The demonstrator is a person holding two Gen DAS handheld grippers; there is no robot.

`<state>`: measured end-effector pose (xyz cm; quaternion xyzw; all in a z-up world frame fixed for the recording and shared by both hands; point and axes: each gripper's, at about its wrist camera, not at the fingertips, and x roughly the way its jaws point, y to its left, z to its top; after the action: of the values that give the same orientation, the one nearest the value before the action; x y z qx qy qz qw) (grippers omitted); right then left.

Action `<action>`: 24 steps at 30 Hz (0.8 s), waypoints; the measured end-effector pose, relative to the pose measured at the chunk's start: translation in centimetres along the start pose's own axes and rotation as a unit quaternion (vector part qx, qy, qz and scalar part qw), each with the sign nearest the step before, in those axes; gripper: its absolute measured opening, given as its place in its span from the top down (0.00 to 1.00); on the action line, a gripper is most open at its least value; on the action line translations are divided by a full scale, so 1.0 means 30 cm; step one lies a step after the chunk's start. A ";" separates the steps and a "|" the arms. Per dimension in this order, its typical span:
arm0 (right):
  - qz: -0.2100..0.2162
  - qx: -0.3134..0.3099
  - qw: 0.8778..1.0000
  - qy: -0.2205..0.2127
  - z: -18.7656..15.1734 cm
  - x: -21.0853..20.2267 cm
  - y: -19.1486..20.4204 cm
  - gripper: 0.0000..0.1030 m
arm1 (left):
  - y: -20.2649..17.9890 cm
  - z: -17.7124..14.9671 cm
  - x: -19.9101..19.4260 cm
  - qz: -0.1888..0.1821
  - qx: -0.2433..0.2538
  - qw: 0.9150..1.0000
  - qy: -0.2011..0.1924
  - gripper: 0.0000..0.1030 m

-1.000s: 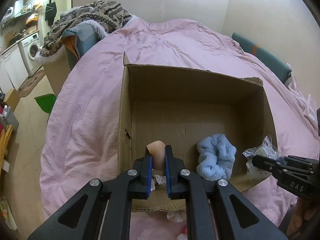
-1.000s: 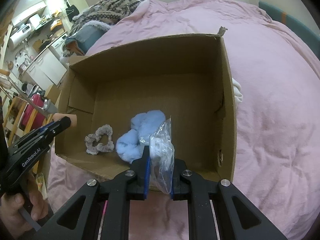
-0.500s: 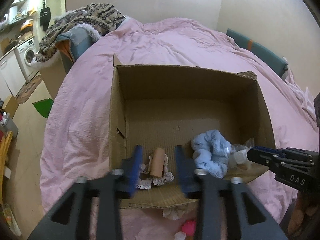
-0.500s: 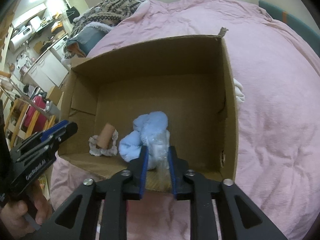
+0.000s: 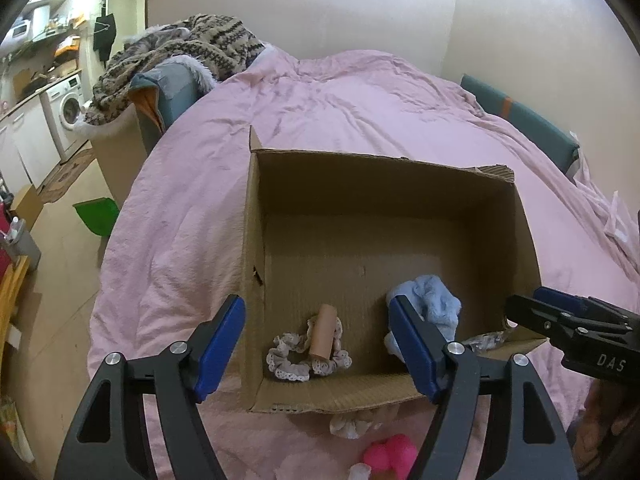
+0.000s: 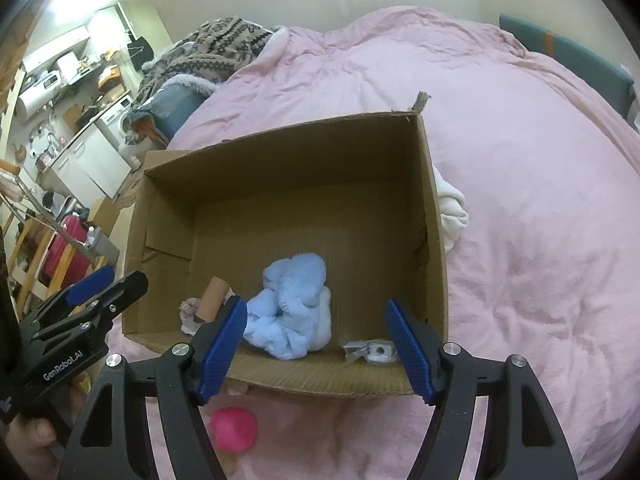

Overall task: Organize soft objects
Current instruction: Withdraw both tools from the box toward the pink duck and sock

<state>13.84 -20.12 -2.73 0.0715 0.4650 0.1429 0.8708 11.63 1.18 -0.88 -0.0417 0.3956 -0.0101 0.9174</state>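
An open cardboard box (image 5: 256,240) (image 6: 434,208) sits on a pink bedspread. On its floor lie a tan tube (image 5: 325,330) (image 6: 211,295) across a lacy grey scrunchie (image 5: 288,360) (image 6: 188,312), a fluffy light-blue cloth (image 5: 434,306) (image 6: 294,304) and a small clear plastic bag (image 6: 370,350) (image 5: 484,339). My left gripper (image 5: 316,344) hangs over the box's near left corner, jaws opening, nothing between them. My right gripper (image 6: 314,344) hangs above the near wall, jaws opening too, with the bag lying loose below them.
A pink ball (image 5: 390,454) (image 6: 234,428) and a pale scrunchie (image 5: 354,426) lie on the bedspread in front of the box. White cloth (image 6: 452,212) lies against the box's right wall. Patterned blankets (image 5: 176,52) are heaped at the bed's far left.
Both grippers went from shut to wide apart. The left one let the tan tube drop onto the grey scrunchie. The right one let the plastic bag fall to the box floor.
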 end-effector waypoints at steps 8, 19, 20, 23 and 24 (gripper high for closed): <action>-0.001 -0.010 1.000 -0.009 -0.022 -0.044 0.023 0.27 | 0.005 -0.006 -0.083 0.020 0.003 1.000 -0.019 0.30; 0.008 -0.025 0.999 -0.020 -0.089 -0.131 0.068 0.27 | 0.006 -0.069 -0.179 0.011 0.007 1.000 0.000 0.30; 0.011 -0.023 1.000 -0.018 -0.096 -0.134 0.070 0.27 | 0.006 -0.077 -0.190 0.011 0.006 1.000 0.000 0.30; 0.016 -0.023 1.000 -0.013 -0.120 -0.139 0.079 0.26 | 0.014 -0.099 -0.218 0.005 -0.001 1.000 0.008 0.30; 0.017 -0.024 1.000 -0.010 -0.128 -0.140 0.084 0.26 | 0.016 -0.107 -0.222 0.007 -0.003 1.000 0.012 0.30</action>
<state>7.97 -19.09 -0.90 0.0599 0.4510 0.1685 0.8744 4.70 1.78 1.72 -0.0417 0.4066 -0.0029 0.9126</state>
